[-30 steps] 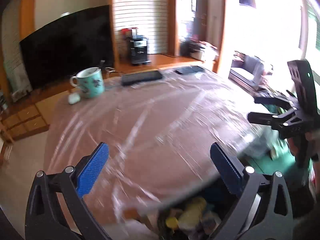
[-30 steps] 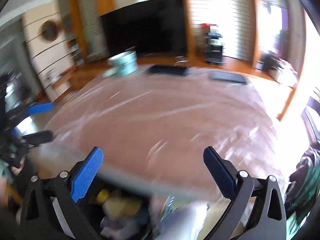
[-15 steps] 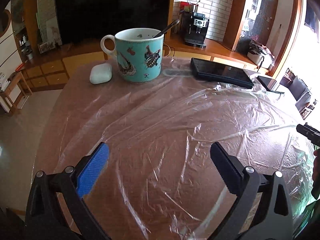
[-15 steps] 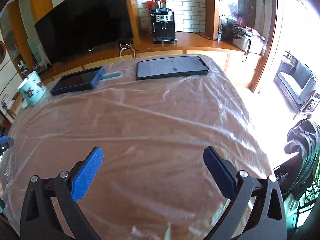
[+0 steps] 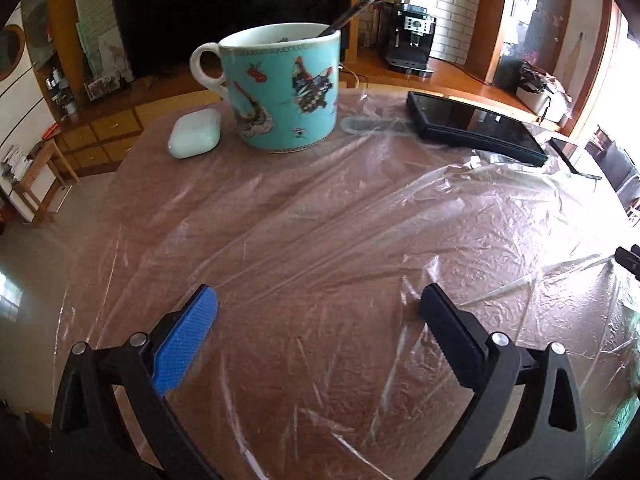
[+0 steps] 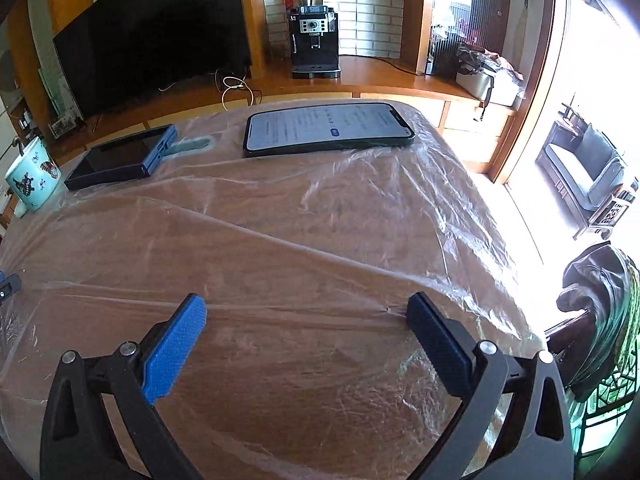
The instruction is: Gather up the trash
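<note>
A crinkled sheet of clear plastic film point(image 5: 360, 220) lies spread over the brown table point(image 5: 132, 184); it also fills the right wrist view point(image 6: 320, 220). My left gripper point(image 5: 316, 300) hovers open just above the film at the table's near left, with nothing between its fingers. My right gripper point(image 6: 306, 306) is open too, low over the film on the right side, and a raised crease runs between its fingertips. The tip of the right gripper shows at the edge of the left wrist view point(image 5: 628, 258).
A turquoise mug point(image 5: 284, 92) with a spoon, a white earbud case point(image 5: 195, 133) and a dark tablet point(image 5: 476, 128) sit on the film at the far side. A lit phone point(image 6: 328, 128) lies beside the tablet. A dark cloth hangs on a chair point(image 6: 600, 292) at the right.
Both grippers have moved from the table's near edge, above a bin of trash, up and forward over the table. The mug now looms much closer to the left gripper.
</note>
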